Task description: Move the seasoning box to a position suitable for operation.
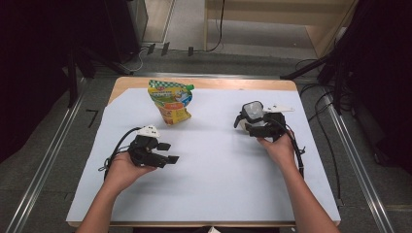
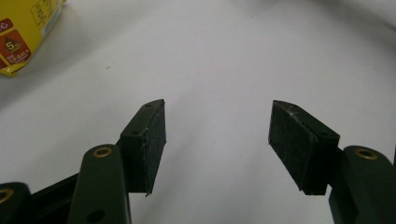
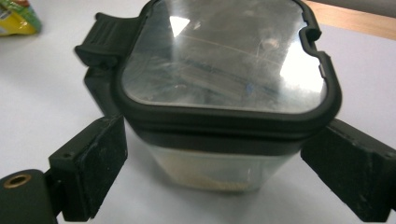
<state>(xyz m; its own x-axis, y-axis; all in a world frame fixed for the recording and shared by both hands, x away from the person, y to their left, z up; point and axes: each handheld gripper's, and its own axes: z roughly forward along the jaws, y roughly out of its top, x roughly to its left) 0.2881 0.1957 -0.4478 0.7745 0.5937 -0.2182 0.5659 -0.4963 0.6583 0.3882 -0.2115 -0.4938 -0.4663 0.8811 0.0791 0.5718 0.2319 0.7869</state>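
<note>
A clear square container with a black clip-on lid (image 3: 224,56) stands on the white sheet, seen at the right (image 1: 253,111). My right gripper (image 3: 215,154) straddles its body just under the lid rim. A thin gap shows at each pad, so it is open around the container (image 1: 248,124). My left gripper (image 1: 171,152) rests at the left of the sheet. It is open (image 2: 217,121) with only bare white sheet between its pads. A yellow and green pouch (image 1: 170,102) stands at the back, apart from both grippers; its corner shows in the left gripper view (image 2: 18,37) and in the right gripper view (image 3: 14,18).
The white sheet (image 1: 214,184) covers most of a wooden table whose far edge (image 1: 218,83) shows as a strip. Metal rails run along both sides on the floor (image 1: 359,160). Cables and dark stands lie beyond the table's far right corner (image 1: 320,73).
</note>
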